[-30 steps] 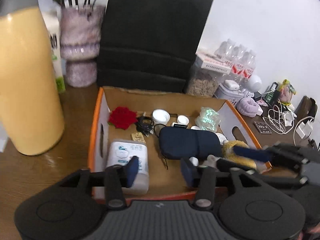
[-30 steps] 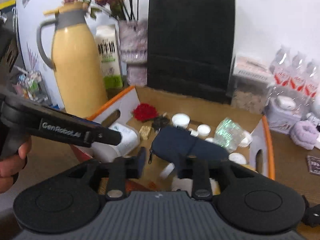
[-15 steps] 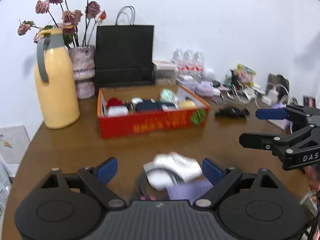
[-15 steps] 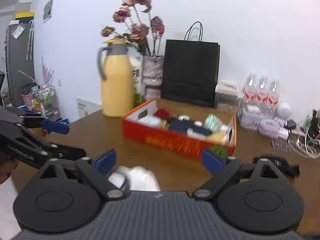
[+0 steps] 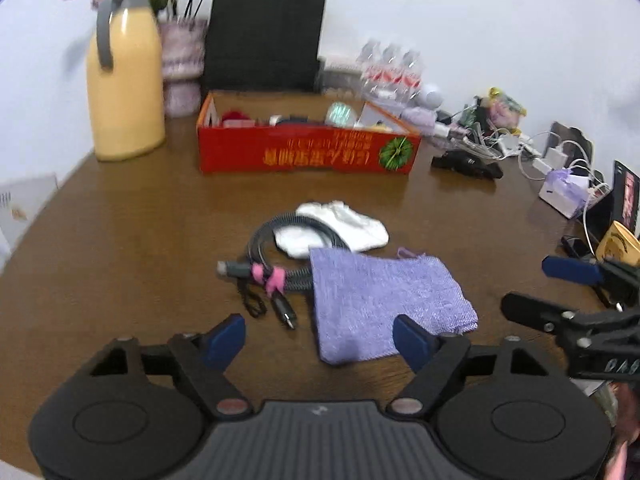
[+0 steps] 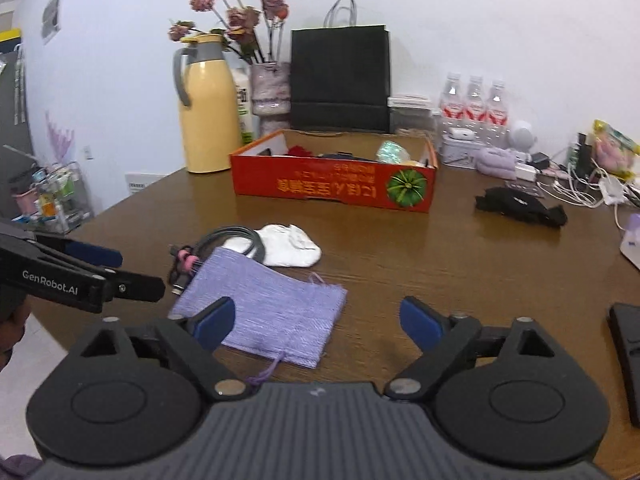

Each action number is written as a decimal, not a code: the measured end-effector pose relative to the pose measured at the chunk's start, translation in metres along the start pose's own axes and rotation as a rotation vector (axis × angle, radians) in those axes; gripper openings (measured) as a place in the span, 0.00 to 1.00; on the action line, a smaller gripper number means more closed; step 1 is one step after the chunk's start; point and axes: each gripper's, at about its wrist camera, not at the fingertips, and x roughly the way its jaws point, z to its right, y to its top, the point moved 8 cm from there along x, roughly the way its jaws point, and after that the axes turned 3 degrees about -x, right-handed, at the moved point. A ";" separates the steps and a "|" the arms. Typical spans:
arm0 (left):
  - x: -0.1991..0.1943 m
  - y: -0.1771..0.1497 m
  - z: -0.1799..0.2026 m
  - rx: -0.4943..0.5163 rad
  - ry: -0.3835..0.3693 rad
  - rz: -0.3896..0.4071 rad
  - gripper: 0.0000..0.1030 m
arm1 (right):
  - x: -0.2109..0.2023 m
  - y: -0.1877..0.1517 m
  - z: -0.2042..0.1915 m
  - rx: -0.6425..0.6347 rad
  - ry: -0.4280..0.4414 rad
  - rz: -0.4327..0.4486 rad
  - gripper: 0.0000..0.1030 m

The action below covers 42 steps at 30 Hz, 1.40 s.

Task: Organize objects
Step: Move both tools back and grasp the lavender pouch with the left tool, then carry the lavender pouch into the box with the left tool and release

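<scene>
Most of what sits inside the red box (image 6: 334, 186) is hidden by its front wall; I only catch a red tuft and a shiny green wrapper over the rim. In front of the box on the table (image 6: 440, 264) lie a purple pouch (image 5: 384, 300), a coiled grey cable (image 5: 276, 248) with pink ties, partly tucked under the pouch, and a crumpled white cloth (image 6: 288, 246) touching the cable. My left gripper (image 5: 320, 334) and my right gripper (image 6: 316, 320) both stand spread wide, holding nothing, over the pouch's near edge.
</scene>
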 end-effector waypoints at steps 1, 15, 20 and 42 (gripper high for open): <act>0.003 0.000 0.002 -0.009 -0.007 0.003 0.69 | 0.003 -0.003 0.001 0.005 0.009 0.002 0.78; 0.037 -0.017 0.013 -0.105 -0.016 -0.024 0.08 | 0.057 -0.024 0.000 0.071 -0.031 -0.079 0.23; 0.022 -0.025 0.021 -0.100 -0.104 -0.023 0.07 | 0.046 -0.027 -0.004 0.060 -0.024 -0.109 0.21; -0.001 -0.002 0.040 -0.002 -0.087 0.088 0.02 | 0.010 -0.008 -0.003 0.109 0.012 0.017 0.04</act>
